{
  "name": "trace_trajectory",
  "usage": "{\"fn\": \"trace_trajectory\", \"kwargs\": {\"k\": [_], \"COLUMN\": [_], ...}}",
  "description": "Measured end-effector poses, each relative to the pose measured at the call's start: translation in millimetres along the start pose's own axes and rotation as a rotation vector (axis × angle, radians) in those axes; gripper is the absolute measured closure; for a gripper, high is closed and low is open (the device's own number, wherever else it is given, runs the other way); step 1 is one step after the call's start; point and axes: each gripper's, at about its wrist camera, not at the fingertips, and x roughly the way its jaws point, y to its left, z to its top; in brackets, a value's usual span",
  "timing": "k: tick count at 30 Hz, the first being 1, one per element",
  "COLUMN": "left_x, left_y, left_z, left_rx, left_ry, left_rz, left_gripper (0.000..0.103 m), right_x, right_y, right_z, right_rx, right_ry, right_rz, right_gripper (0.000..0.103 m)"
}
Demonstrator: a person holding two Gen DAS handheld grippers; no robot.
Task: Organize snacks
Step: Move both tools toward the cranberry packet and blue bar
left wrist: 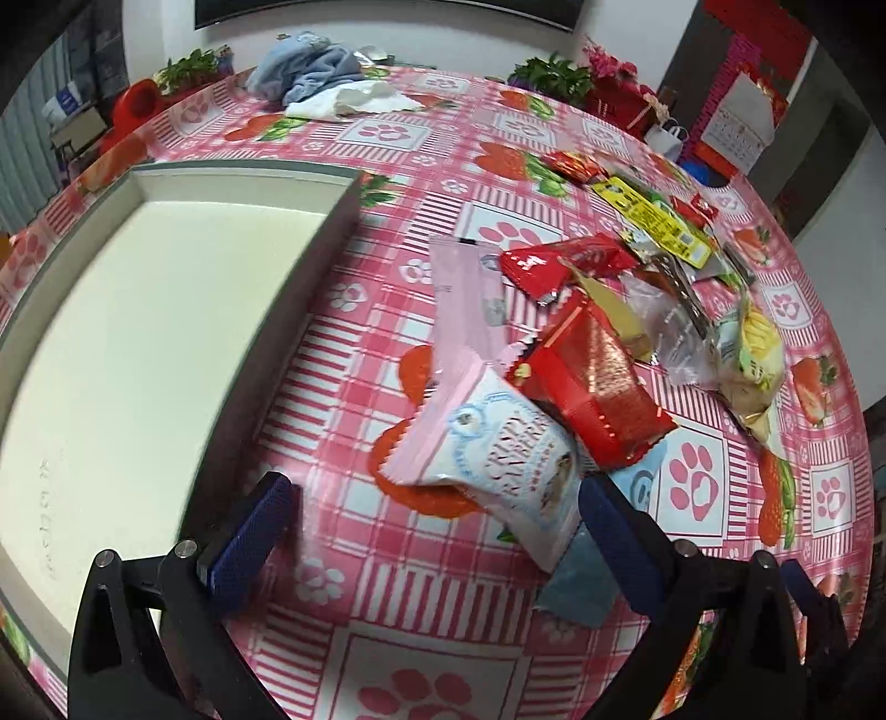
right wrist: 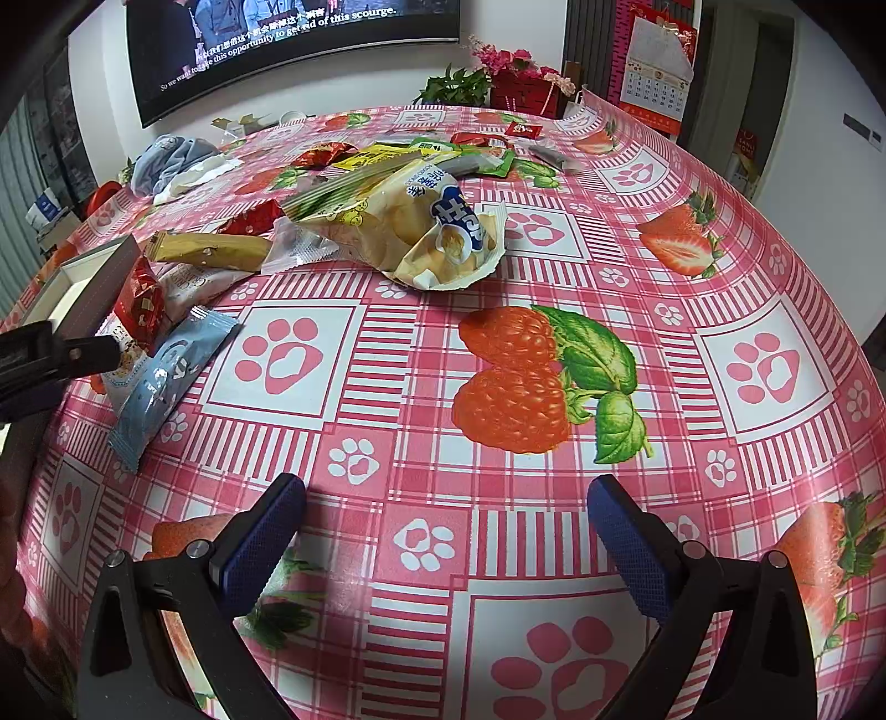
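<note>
A heap of snack packets lies on the pink strawberry tablecloth. In the left wrist view my left gripper (left wrist: 437, 498) is open, its jaws on either side of a pink-and-white packet (left wrist: 498, 443). A red packet (left wrist: 595, 382) leans on it and a light blue packet (left wrist: 587, 581) lies under it. A grey box with a white inside (left wrist: 138, 332) stands to the left. In the right wrist view my right gripper (right wrist: 446, 498) is open and empty over bare cloth. A yellow-white bag (right wrist: 421, 232) lies ahead of it, and the light blue packet (right wrist: 166, 376) lies at the left.
Further packets, red (left wrist: 559, 266) and yellow (left wrist: 653, 221), lie behind the heap. A blue cloth and white tissue (left wrist: 326, 77) sit at the far table edge, with plants and red flowers (right wrist: 515, 72) beyond. A TV hangs on the wall (right wrist: 288, 44). The left gripper shows at the left edge (right wrist: 55, 354).
</note>
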Motion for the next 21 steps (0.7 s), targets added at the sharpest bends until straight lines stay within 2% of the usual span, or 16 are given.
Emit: {"fn": "trace_trajectory", "kwargs": {"k": [5, 10, 13, 15, 18, 21], "left_x": [1, 7, 8, 7, 2, -2], "left_y": [-11, -15, -20, -21, -14, -3], "left_z": [-1, 6, 10, 8, 4, 2], "left_rx": [0.012, -0.013, 0.008, 0.043, 0.06, 0.048], "left_ry": [0.014, 0.041, 0.035, 0.021, -0.002, -0.013], "left_rz": [-0.024, -0.016, 0.005, 0.026, -0.032, -0.089], "left_gripper": [0.0, 0.008, 0.022, 0.036, 0.048, 0.053], "right_x": [-1, -1, 0, 0, 0, 0], "right_y": [0, 0, 0, 0, 0, 1], "right_z": [0, 0, 0, 0, 0, 0], "right_rx": [0.002, 0.001, 0.0, -0.001, -0.001, -0.002], "right_ry": [-0.001, -0.001, -0.001, -0.001, -0.001, -0.001], "right_rz": [0.004, 0.003, 0.001, 0.0, 0.001, 0.0], "right_gripper": [0.001, 0.001, 0.001, 0.001, 0.001, 0.001]}}
